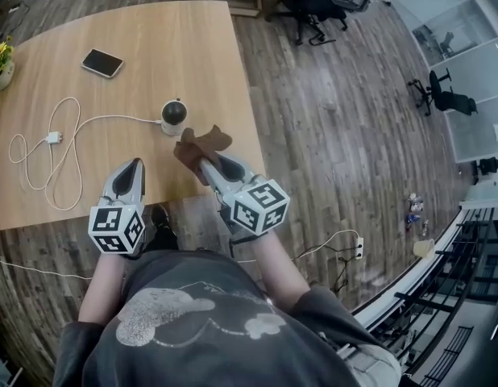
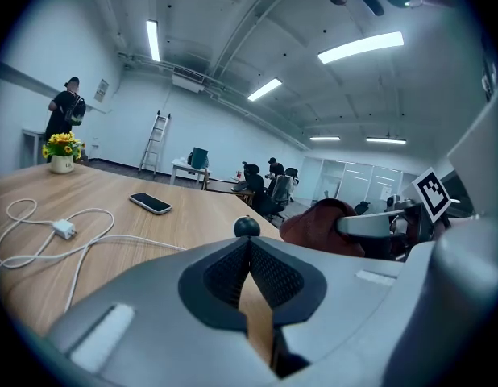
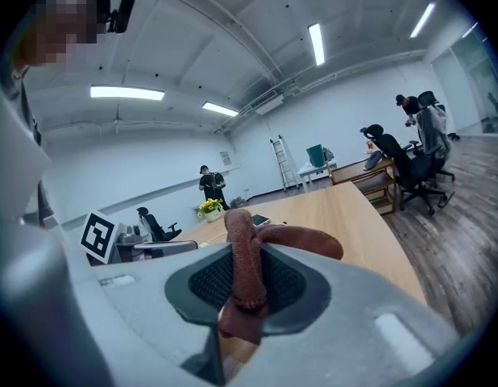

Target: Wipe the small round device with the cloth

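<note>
The small round device [image 1: 174, 116], white with a dark domed top, stands on the wooden table [image 1: 152, 47] near its right edge, a white cable [image 1: 88, 123] running from it. In the left gripper view only the device's dark top [image 2: 247, 226] shows past the jaws. My right gripper [image 1: 202, 165] is shut on a reddish-brown cloth [image 1: 199, 146], held just right of the device; the cloth [image 3: 245, 268] is pinched between the pads. My left gripper [image 1: 134, 164] is shut with nothing in it, over the table's near edge, short of the device.
A black phone [image 1: 102, 62] lies further back on the table and a pot of yellow flowers [image 1: 1, 61] stands at the far left. Looped cable with a plug [image 1: 53, 138] lies left of the device. Office chairs [image 1: 313, 2] and wood floor are on the right.
</note>
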Motion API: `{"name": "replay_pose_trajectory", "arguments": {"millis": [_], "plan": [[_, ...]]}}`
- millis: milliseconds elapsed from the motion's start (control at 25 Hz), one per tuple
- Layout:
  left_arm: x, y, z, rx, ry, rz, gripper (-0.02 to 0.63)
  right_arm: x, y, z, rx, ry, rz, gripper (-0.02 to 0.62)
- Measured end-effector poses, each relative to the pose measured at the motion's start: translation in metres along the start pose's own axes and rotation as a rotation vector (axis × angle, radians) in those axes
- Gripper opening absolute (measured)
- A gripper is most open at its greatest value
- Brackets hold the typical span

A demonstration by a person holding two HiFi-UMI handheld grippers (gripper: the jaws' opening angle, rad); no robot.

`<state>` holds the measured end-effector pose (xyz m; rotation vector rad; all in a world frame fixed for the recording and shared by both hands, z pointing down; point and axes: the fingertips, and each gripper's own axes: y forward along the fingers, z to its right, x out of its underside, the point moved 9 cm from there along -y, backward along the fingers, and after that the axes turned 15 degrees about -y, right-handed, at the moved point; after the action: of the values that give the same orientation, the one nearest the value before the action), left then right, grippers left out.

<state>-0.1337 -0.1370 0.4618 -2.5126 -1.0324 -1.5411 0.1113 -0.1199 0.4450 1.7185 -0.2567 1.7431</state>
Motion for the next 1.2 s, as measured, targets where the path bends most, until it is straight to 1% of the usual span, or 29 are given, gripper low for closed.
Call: {"name": "replay_pose_trajectory", "arguments": {"millis": [200, 360, 520, 680, 920, 1080, 1200], "plan": [[0.030, -0.029, 0.039, 0.002, 0.008, 0.017, 0.018, 0.017, -0.052, -0.009, -0.009, -0.003, 0.020, 0.063], [0.058, -0.055, 0.068, -0.023, 0.010, 0.035, 0.018, 0.034, -0.095, -0.019, -0.027, -0.005, 0.031, 0.063], [0.087, -0.088, 0.097, -0.034, 0.009, 0.044, 0.019, 0.055, -0.136, -0.033, -0.048, -0.001, 0.015, 0.063], [0.106, -0.115, 0.122, -0.058, 0.002, 0.055, 0.018, 0.067, -0.170, -0.041, -0.075, 0.000, 0.006, 0.063], [0.117, -0.146, 0.138, -0.091, -0.009, 0.082, 0.018, 0.075, -0.184, -0.051, -0.113, -0.004, 0.000, 0.063], [0.124, -0.160, 0.142, -0.099, -0.003, 0.071, 0.018, 0.083, -0.184, -0.061, -0.145, -0.002, -0.017, 0.063], [0.129, -0.167, 0.141, -0.106, -0.018, 0.060, 0.018, 0.090, -0.183, -0.068, -0.153, 0.007, -0.037, 0.063]]}}
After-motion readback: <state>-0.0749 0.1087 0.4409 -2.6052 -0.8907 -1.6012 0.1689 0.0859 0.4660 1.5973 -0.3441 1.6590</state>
